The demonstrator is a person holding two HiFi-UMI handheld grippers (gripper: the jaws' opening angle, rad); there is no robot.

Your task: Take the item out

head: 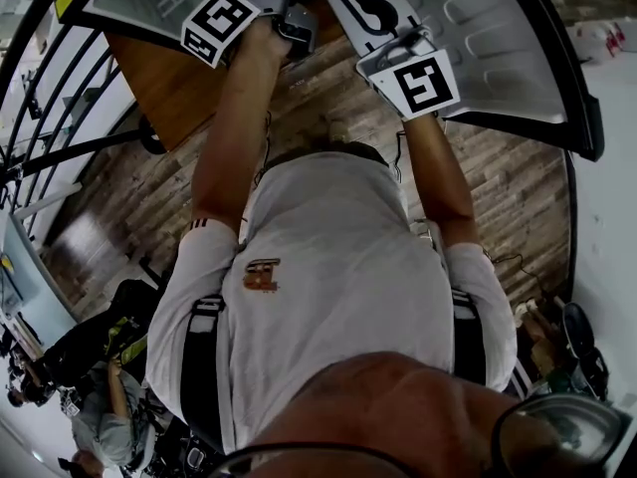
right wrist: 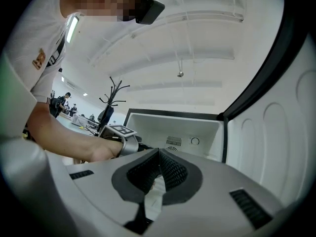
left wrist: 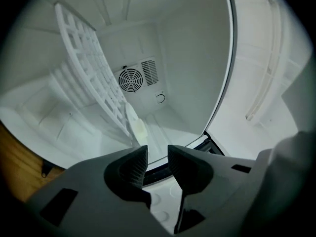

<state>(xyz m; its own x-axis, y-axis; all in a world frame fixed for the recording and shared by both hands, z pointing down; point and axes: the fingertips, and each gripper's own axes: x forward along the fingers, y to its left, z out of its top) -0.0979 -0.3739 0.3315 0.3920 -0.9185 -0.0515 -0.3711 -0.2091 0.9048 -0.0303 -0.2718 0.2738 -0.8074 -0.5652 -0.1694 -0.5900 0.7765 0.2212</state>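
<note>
A small white fridge [left wrist: 192,58] stands open on a wooden top [left wrist: 19,162]. Inside it a white grid shelf [left wrist: 94,78] leans tilted, with a small pale piece [left wrist: 139,128] at its foot. My left gripper [left wrist: 157,157] points into the compartment, jaws open and nothing between them; in the head view the left gripper [head: 289,13] sits at the fridge's mouth. My right gripper [right wrist: 159,152] is beside it in front of the door [right wrist: 276,147], with its jaws meeting at the tips. A white patch shows low in their gap; I cannot tell what it is.
A round fan grille [left wrist: 131,79] and a dial [left wrist: 160,98] sit on the back wall. The open door's liner [left wrist: 266,83] has a rail shelf. A coat stand [right wrist: 111,102] and several people are far behind. Wood-plank floor [head: 129,207] lies below.
</note>
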